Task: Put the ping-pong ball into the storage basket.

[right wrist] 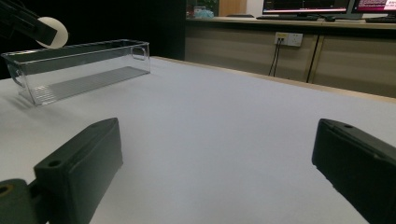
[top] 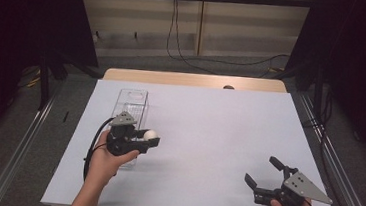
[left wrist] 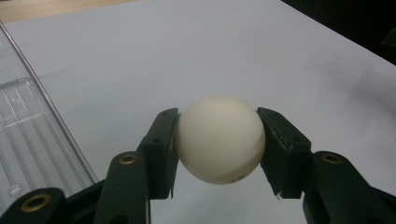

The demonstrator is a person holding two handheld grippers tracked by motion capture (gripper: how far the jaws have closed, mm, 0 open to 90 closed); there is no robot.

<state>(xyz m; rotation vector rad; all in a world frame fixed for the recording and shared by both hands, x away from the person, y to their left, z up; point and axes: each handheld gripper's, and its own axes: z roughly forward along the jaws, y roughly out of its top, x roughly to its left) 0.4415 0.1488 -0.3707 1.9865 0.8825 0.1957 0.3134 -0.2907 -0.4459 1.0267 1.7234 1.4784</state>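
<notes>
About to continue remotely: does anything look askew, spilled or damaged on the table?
Nothing stands out. The clear bin sits upright and empty on the white table cover. The white ball is clamped squarely in the left gripper, and the right gripper is open.

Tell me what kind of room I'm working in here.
Probably a lab or office data-collection booth: black curtains flank the table, computer monitors sit on a counter behind, and a wall socket feeds trailing cables.

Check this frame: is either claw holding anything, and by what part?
The left claw pinches the white ball across its middle, one jaw on each side. The right claw is open, holding nothing.
</notes>
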